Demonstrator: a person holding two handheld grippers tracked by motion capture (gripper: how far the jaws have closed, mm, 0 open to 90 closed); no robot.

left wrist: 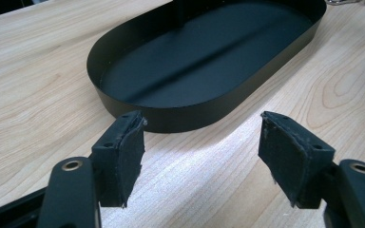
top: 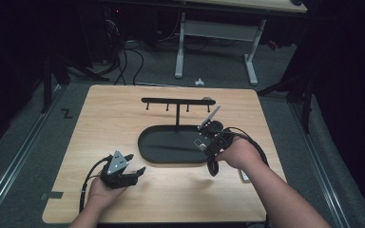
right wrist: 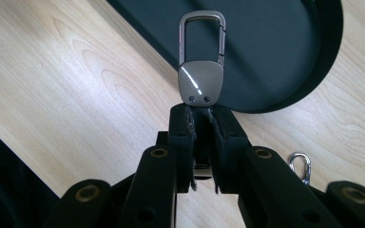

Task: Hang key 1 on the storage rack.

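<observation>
A silver carabiner key clip [right wrist: 202, 61] sticks up from my right gripper [right wrist: 203, 123], whose jaws are shut on its lower end. In the high view that gripper [top: 208, 130] holds the clip [top: 212, 115] tilted over the right end of the black oval tray [top: 145, 152], just below the right end of the black hook bar [top: 177, 100]. My left gripper [top: 135, 163] rests near the tray's front left rim, open. Nothing lies between its pads [left wrist: 128, 156], and the tray's wall [left wrist: 195, 116] is just ahead of them.
A second small carabiner [right wrist: 300, 165] lies on the wooden table to the right of the tray [right wrist: 285, 61], by the right forearm [top: 244, 175]. The hook bar stands on a post [top: 177, 116] rising from the tray. A desk frame [top: 218, 31] stands beyond the table.
</observation>
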